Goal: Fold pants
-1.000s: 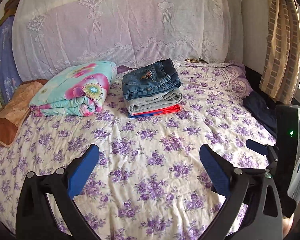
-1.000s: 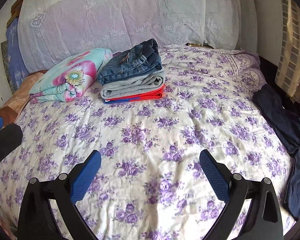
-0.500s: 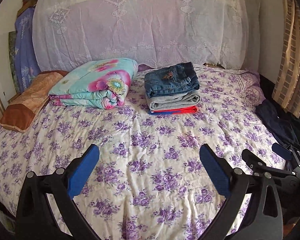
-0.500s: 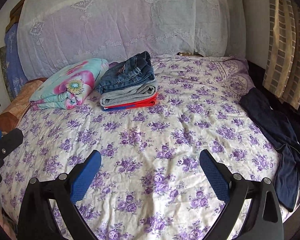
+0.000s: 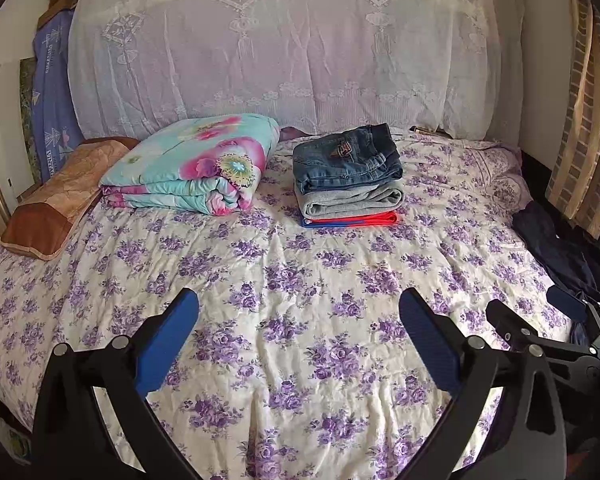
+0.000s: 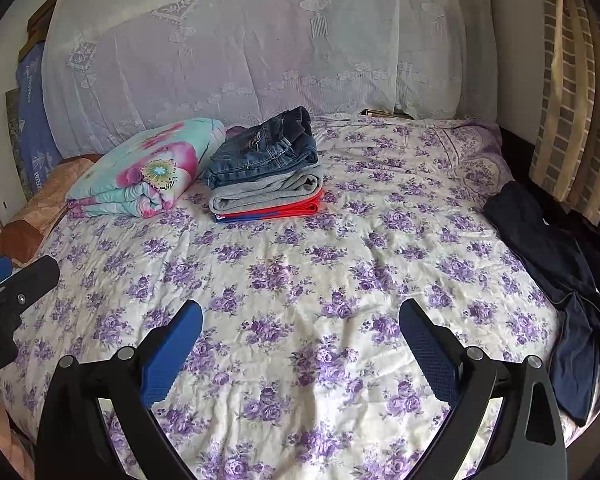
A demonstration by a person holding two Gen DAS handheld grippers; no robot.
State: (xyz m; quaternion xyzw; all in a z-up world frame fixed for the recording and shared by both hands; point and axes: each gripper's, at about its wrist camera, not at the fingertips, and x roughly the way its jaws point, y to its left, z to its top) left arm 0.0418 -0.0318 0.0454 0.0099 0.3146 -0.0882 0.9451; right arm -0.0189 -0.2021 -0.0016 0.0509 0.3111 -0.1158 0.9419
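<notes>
Dark navy pants (image 6: 556, 276) lie unfolded along the right edge of the bed; they also show in the left wrist view (image 5: 556, 248). A stack of folded clothes (image 5: 348, 180), jeans on top, sits at the back middle of the bed and shows in the right wrist view too (image 6: 266, 172). My left gripper (image 5: 298, 340) is open and empty above the near part of the bed. My right gripper (image 6: 300, 344) is open and empty, to the left of the pants. The right gripper also shows at the right of the left wrist view (image 5: 540, 320).
The bed has a purple-flowered sheet (image 5: 300, 280). A folded floral quilt (image 5: 196, 168) and a brown pillow (image 5: 56, 204) lie at the back left. A lace-covered headboard (image 5: 284, 52) stands behind. Curtains (image 6: 572, 92) hang at the right.
Both grippers have pulled back and risen, so more of the bed shows. The pants show more fully in the right wrist view. Both stay open.
</notes>
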